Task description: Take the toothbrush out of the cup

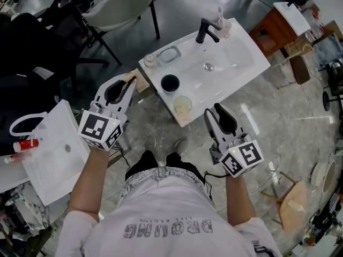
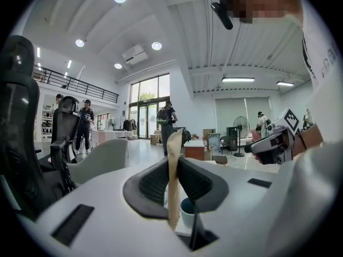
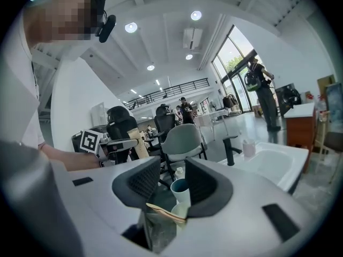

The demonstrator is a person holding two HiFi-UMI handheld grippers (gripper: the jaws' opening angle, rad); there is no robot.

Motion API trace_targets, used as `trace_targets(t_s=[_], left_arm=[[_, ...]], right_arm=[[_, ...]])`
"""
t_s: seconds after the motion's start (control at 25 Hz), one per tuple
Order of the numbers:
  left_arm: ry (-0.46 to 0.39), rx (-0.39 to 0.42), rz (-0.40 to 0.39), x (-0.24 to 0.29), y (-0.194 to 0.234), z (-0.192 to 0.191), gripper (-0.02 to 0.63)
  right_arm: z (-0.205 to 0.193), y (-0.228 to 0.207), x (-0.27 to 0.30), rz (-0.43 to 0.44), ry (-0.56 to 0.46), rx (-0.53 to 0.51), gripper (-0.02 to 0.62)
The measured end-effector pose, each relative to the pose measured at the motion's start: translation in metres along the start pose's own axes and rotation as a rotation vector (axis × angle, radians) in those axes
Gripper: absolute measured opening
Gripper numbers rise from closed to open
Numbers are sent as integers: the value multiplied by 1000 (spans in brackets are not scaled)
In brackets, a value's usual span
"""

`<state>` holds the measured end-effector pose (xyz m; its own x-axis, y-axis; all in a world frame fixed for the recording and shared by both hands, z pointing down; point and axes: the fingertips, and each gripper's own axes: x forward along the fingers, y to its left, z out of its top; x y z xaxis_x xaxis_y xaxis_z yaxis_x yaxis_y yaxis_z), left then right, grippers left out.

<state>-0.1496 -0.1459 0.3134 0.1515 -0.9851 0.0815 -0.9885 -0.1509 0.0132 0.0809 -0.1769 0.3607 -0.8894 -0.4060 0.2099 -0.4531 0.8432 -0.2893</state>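
Far left: a second white basin (image 1: 53, 159) with a red-capped tube (image 1: 25, 144) at its edge.

Left hand-held gripper (image 1: 125, 87): held just off the near-left corner of the counter (image 1: 258, 63). Its jaws are closed to a narrow gap and pinch the toothbrush (image 2: 173, 159), a flat tan piece. In the left gripper view the piece stands upright between the pads, with its top above them.

Toothbrush position: clear of the cup (image 1: 170, 83) and not touching it.

Cup: upright on the counter's near-left part, beside the sink bowl. Its interior is dark and nothing shows inside. A clear tumbler (image 1: 182, 105) stands just nearer the front edge. A soap dish (image 1: 169, 54) and a small jar (image 1: 149, 59) sit behind, and a black faucet (image 1: 206, 31) stands at the back.

Right hand-held gripper (image 1: 214, 111): held off the counter's front edge, near the tumbler. Its jaws are spread wide with nothing between the pads. In the right gripper view the cup shows through the gap, farther off.
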Motion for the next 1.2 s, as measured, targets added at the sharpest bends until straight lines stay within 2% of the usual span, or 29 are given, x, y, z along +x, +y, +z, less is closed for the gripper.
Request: trace_targets(t_s=[0.36, 0.72, 1.04, 1.2], left_arm=[[32, -34, 37, -14, 14, -22, 67], [69, -70, 65, -15, 7, -44, 67], [104, -98, 85, -10, -3, -67, 67], [114, -104, 95, -7, -6, -75, 67]], right_arm=[[-7, 0, 7, 8, 43, -22, 153], [-51, -20, 9, 20, 178, -92, 153], [-87, -21, 13, 72, 272, -146, 153], [-100, -17, 15, 117, 308, -208, 153]])
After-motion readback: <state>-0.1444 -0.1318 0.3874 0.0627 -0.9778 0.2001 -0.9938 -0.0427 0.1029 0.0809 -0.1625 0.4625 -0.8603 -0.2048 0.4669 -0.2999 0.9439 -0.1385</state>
